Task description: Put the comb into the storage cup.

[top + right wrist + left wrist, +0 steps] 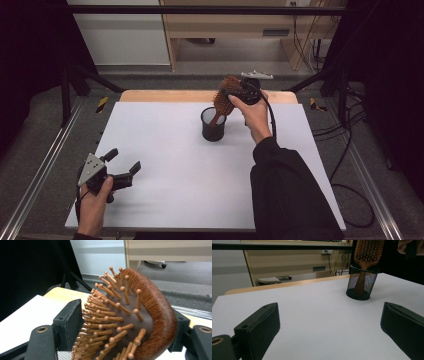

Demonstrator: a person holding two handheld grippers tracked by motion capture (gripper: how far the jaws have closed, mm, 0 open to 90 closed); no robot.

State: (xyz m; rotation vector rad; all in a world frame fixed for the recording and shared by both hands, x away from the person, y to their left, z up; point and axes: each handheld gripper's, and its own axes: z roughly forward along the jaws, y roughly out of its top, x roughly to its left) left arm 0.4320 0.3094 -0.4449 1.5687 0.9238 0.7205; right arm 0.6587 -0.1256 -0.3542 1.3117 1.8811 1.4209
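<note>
In the right gripper view we see the right gripper point(125, 332) clenched on the head of a wooden paddle hairbrush point(140, 315): the left jaw presses into the pin side, the right jaw bears on the rounded brown back, and the wooden pins splay out between them toward ten o'clock. The brush head rises past the jaw tips toward twelve o'clock.

From the high view, the right gripper point(239, 92) sits at about one o'clock on the white table point(165, 150), held by the person's right hand point(256, 114), whose dark sleeve point(287, 190) runs in from five o'clock. The hairbrush point(225, 97) stands handle-down in a black mesh cup point(213, 125), just below the gripper; the head leans above the cup's rim.

The left gripper point(125, 167) is released, its jaws spread wide with nothing between them, at about eight o'clock on the table, held by the left hand point(92, 202), well apart from the cup. In the left gripper view its two black jaws frame bare white tabletop, and the mesh cup point(361, 282) stands far off at one o'clock with the hairbrush point(368, 252) rising from it, handle visible through the mesh.
</note>
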